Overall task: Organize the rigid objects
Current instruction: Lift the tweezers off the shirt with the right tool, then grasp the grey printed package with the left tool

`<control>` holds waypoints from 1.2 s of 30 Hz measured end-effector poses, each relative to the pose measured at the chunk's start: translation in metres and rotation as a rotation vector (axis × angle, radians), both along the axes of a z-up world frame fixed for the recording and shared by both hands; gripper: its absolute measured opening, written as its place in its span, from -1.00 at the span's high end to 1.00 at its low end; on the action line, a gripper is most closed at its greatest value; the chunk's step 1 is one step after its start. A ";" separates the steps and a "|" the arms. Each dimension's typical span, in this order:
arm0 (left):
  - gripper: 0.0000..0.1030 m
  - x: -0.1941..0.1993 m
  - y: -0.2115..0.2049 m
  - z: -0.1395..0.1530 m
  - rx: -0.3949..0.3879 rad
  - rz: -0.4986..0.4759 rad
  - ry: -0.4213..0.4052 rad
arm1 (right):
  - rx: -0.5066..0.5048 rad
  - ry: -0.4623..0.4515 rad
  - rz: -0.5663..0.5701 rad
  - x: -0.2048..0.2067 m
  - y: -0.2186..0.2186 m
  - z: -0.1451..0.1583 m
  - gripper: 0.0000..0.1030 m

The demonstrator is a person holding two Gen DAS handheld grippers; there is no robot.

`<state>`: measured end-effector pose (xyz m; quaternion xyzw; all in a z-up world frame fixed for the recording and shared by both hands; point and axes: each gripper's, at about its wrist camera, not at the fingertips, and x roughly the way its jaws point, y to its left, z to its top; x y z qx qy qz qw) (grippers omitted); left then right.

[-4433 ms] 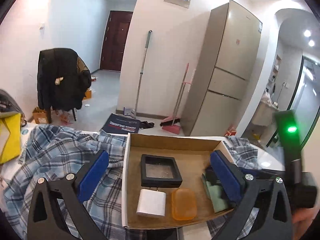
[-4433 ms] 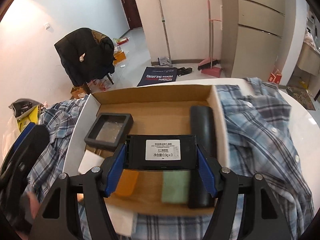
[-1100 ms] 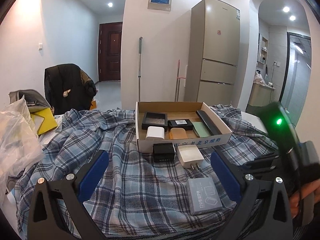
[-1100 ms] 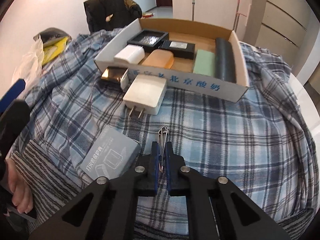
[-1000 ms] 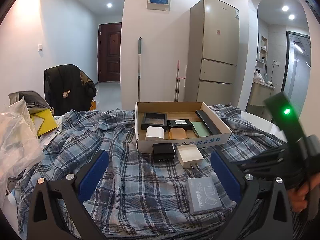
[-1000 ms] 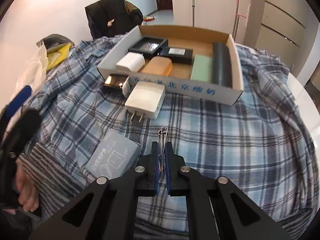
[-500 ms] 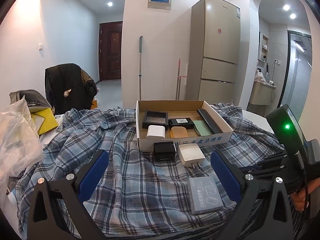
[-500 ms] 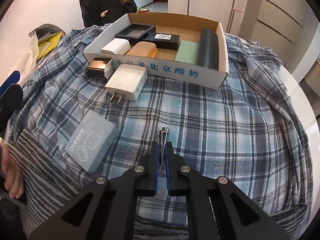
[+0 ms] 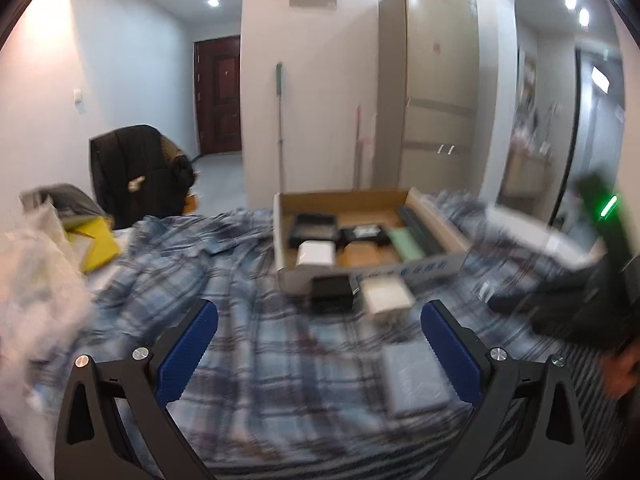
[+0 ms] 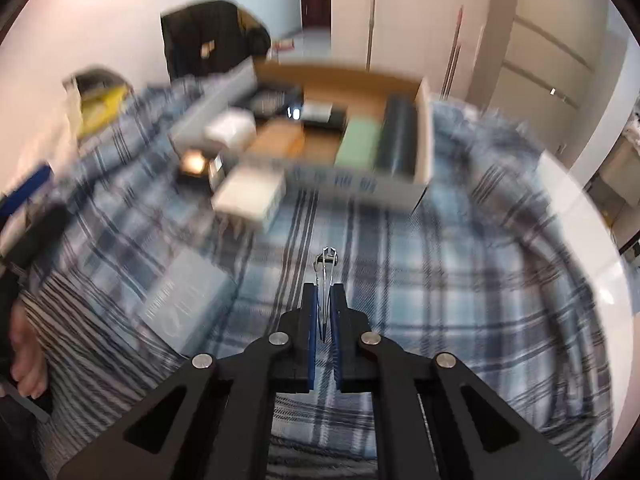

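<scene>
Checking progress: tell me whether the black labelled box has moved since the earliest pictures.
Yes. The black labelled box now lies in the cardboard tray, behind the orange bar; earlier the right gripper held it above.

Plaid cloth (image 10: 440,280) covers the surface — cardboard box (image 9: 456,268), chargers, grey box atop.

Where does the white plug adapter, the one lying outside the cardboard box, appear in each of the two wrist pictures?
Left wrist view: the white plug adapter lies right of centre on the plaid cloth, just in front of the cardboard box.
Right wrist view: the adapter lies left of centre, in the upper half, again before the box's front wall.
Shared landmark: the blue printed letters on the box's front wall.
</scene>
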<state>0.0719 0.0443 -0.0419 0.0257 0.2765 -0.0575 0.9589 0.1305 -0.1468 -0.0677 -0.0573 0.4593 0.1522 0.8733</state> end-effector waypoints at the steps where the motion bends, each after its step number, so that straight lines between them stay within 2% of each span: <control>1: -1.00 -0.002 -0.002 0.003 0.019 0.000 -0.004 | 0.012 -0.002 0.000 -0.002 -0.003 0.006 0.90; 2: -1.00 -0.003 -0.004 0.007 0.026 -0.015 -0.005 | 0.024 -0.004 -0.002 -0.006 -0.008 0.011 0.90; 4: -1.00 0.001 -0.009 0.010 0.030 -0.048 0.052 | 0.032 -0.012 -0.005 -0.011 -0.016 0.019 0.90; 8: -1.00 0.022 -0.023 0.002 0.011 -0.084 0.225 | 0.042 -0.055 -0.017 -0.020 -0.030 0.027 0.90; 11: -0.99 0.032 -0.035 -0.008 0.012 -0.096 0.309 | 0.065 -0.058 -0.038 -0.020 -0.038 0.025 0.90; 13: -0.80 0.037 -0.043 -0.016 0.009 -0.101 0.370 | 0.068 -0.051 -0.045 -0.017 -0.044 0.020 0.90; 18: -0.75 0.044 -0.057 -0.034 -0.012 -0.138 0.481 | 0.071 -0.022 -0.050 -0.013 -0.054 0.006 0.90; 22: -0.32 0.052 -0.067 -0.048 -0.008 -0.159 0.565 | 0.070 -0.019 -0.043 -0.014 -0.057 0.002 0.90; 24: -0.24 0.056 -0.070 -0.057 -0.007 -0.156 0.603 | 0.073 -0.017 -0.045 -0.014 -0.058 0.000 0.90; 26: -0.23 0.061 -0.072 -0.066 -0.009 -0.154 0.641 | 0.086 -0.019 -0.040 -0.014 -0.059 0.000 0.90; 30: -0.23 0.065 -0.073 -0.070 0.006 -0.138 0.643 | 0.099 -0.023 -0.040 -0.015 -0.062 0.001 0.90; 32: 0.00 0.064 -0.072 -0.070 0.008 -0.131 0.638 | 0.094 -0.021 -0.044 -0.014 -0.064 0.000 0.90; 36: 0.03 0.060 -0.065 -0.058 -0.024 -0.131 0.601 | 0.090 -0.024 -0.053 -0.014 -0.069 0.000 0.90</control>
